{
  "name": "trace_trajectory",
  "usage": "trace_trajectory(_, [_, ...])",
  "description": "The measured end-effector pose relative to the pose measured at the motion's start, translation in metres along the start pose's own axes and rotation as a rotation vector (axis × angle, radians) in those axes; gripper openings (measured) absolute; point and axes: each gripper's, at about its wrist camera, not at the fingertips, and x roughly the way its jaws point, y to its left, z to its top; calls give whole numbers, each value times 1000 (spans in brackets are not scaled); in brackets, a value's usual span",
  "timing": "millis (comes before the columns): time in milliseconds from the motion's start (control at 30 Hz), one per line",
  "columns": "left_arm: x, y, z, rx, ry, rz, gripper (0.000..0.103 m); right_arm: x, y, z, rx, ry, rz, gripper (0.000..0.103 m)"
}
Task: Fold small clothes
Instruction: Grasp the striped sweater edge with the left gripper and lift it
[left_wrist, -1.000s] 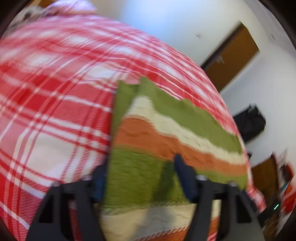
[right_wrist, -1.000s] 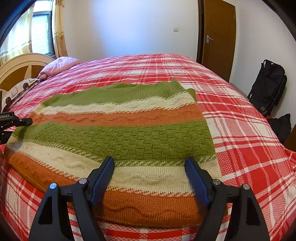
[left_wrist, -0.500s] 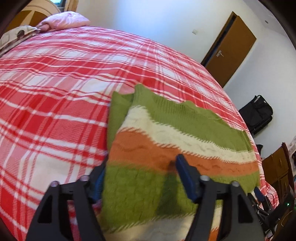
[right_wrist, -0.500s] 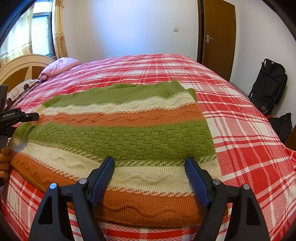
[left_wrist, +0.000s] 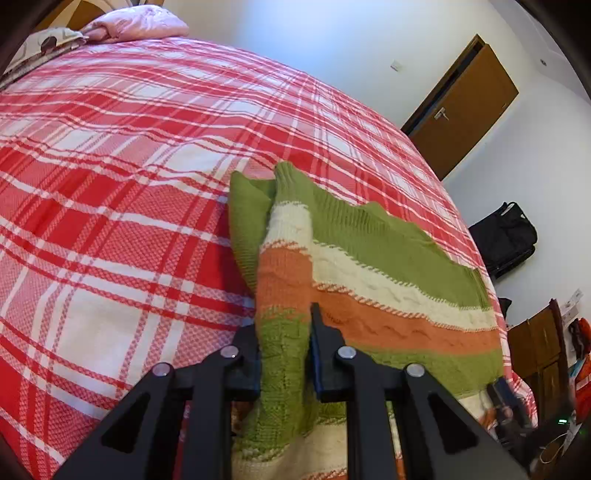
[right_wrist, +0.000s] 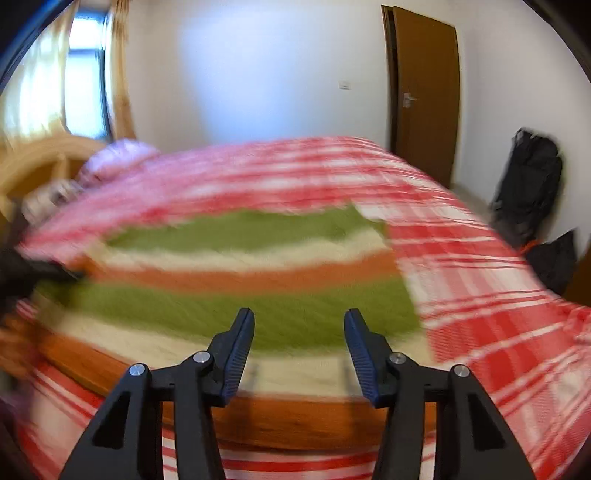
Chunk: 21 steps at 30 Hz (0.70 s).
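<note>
A knit garment striped green, cream and orange lies spread on the bed. In the left wrist view my left gripper is closing on its left edge, and a bunched fold of green knit is pinched between the pads. The right wrist view is blurred by motion. There my right gripper hangs over the garment near its front orange edge. Its jaws are closing but still stand apart, with nothing caught between them.
The bed has a red and white plaid cover, with a pink pillow at the head. A brown door and a black bag stand beyond the bed's right side. A wooden headboard is at the left.
The left jaws have closed from wide apart onto the garment's left edge and bunched it up. The right jaws have narrowed, and that gripper has lifted off the cloth, blurring its view.
</note>
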Motion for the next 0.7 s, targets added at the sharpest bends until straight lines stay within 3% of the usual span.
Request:
trace_trajectory(67, [3,6,0,-32,3,5,26,9,23,12,-24,40,73,26])
trace_trajectory(167, [7,9,2,-63,0,23,34,40,54,24,-22,130,148,19])
trace_trajectory(367, [12,-2,4,-25,0,68,39,101,99,12,-50,197,99,16])
trace_trajectory(500, [12,0,4,-18,-1,38,37,99,103,9,-64,175,83,16])
trace_trajectory(633, [9,-4,3,-15,-11,48,21,98,95,9,-47,177,97,16])
trace_trajectory(700, [3,-7,5,-23,-22,52,19,99,95,9,-49,177,96,16])
